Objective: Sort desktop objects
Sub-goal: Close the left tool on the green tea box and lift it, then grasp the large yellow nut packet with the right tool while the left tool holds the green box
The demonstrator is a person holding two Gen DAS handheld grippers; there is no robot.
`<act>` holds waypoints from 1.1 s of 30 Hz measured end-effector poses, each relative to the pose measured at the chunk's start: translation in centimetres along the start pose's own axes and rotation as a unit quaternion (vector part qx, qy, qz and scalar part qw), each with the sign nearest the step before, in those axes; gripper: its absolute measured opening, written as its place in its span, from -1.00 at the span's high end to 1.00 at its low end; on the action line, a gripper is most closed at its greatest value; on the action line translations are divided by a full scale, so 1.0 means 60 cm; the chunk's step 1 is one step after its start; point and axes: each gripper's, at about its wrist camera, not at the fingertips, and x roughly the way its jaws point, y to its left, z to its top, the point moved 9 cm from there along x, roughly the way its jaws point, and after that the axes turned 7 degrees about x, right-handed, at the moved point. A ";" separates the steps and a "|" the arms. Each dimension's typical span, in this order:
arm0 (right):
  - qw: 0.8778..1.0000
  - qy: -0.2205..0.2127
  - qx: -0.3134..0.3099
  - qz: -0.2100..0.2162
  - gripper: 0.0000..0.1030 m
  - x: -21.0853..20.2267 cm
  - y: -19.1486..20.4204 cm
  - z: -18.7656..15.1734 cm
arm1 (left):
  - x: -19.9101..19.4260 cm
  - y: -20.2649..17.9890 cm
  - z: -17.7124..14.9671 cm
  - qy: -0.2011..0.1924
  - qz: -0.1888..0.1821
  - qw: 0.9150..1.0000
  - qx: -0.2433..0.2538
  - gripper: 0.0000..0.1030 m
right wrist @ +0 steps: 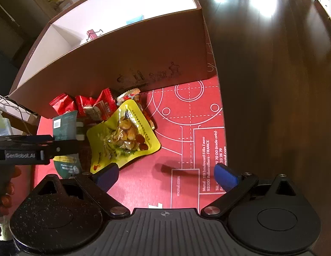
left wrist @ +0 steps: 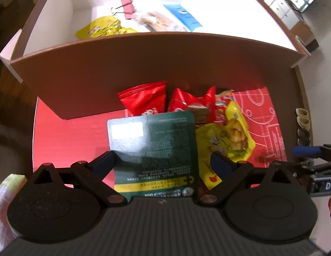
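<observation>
Snacks piled by the box (left wrist: pixel 131 72).
Left gripper (left wrist: pixel 163 162) is wide open around the green card (left wrist: pixel 152 145); right gripper (right wrist: pixel 166 176) is wide open, empty, yellow bag (right wrist: pixel 122 136) just ahead-left.

Both grippers, left (left wrist: pixel 163 162) and right (right wrist: pixel 166 175), are matte black with ribbed bodies, round discs, silver screws and blue pads (right wrist: pixel 226 178); one bears white "GenRobot.AI" lettering.

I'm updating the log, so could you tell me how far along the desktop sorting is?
Partly done. The box already holds a yellow pouch, a pink binder clip, a clear snack bag and a blue card. The open left claw straddles the green packet; nothing is gripped. The red snack packets and yellow nut bag remain on the mat.
</observation>
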 end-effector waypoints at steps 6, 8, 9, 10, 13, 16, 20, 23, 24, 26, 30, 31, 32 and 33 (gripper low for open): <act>1.000 0.003 -0.020 0.011 -0.90 0.013 0.011 0.008 | 0.016 0.012 0.003 -0.001 -0.009 1.000 -0.018 -0.71; 0.999 0.003 -0.030 0.018 -0.90 0.017 0.022 0.010 | 0.015 0.011 0.001 -0.003 -0.010 1.000 -0.011 -0.71; 0.999 0.003 -0.036 0.022 -0.90 0.019 0.029 0.011 | 0.013 0.011 0.000 -0.005 -0.008 1.000 -0.007 -0.71; 0.999 0.002 -0.041 0.026 -0.90 0.021 0.035 0.012 | 0.011 0.012 -0.001 -0.006 -0.008 1.000 -0.004 -0.70; 0.997 -0.001 -0.061 0.037 -0.90 0.029 0.057 0.016 | 0.001 0.017 -0.002 -0.015 -0.016 1.000 -0.009 -0.70; 0.996 0.000 -0.073 0.041 -0.90 0.040 0.075 0.020 | -0.016 0.020 0.003 -0.028 -0.020 0.999 -0.010 -0.70; 0.995 -0.002 -0.092 0.032 -0.90 0.063 0.095 0.024 | -0.035 0.026 0.008 -0.042 -0.025 0.999 -0.017 -0.70; 0.993 -0.006 -0.113 0.017 -0.90 0.082 0.106 0.023 | -0.042 0.030 0.008 -0.046 -0.023 0.998 -0.017 -0.70; 0.993 -0.006 -0.120 0.010 -0.90 0.089 0.107 0.021 | -0.042 0.031 0.007 -0.046 -0.022 0.999 -0.016 -0.70; 0.990 -0.008 -0.139 -0.011 -0.90 0.101 0.109 0.015 | -0.043 0.036 0.003 -0.043 -0.021 0.999 -0.017 -0.70; 0.980 -0.032 -0.193 -0.032 -0.43 0.100 0.119 0.007 | -0.045 0.043 -0.002 -0.042 -0.021 0.999 -0.022 -0.70; 0.980 -0.033 -0.195 -0.028 -0.38 0.098 0.120 0.007 | -0.045 0.044 -0.003 -0.042 -0.021 0.999 -0.023 -0.70; 0.981 -0.033 -0.192 -0.024 -0.33 0.096 0.120 0.007 | -0.044 0.044 -0.003 -0.042 -0.020 0.999 -0.023 -0.70; 0.980 -0.033 -0.193 -0.024 -0.29 0.096 0.119 0.007 | -0.045 0.045 -0.003 -0.042 -0.020 0.999 -0.022 -0.70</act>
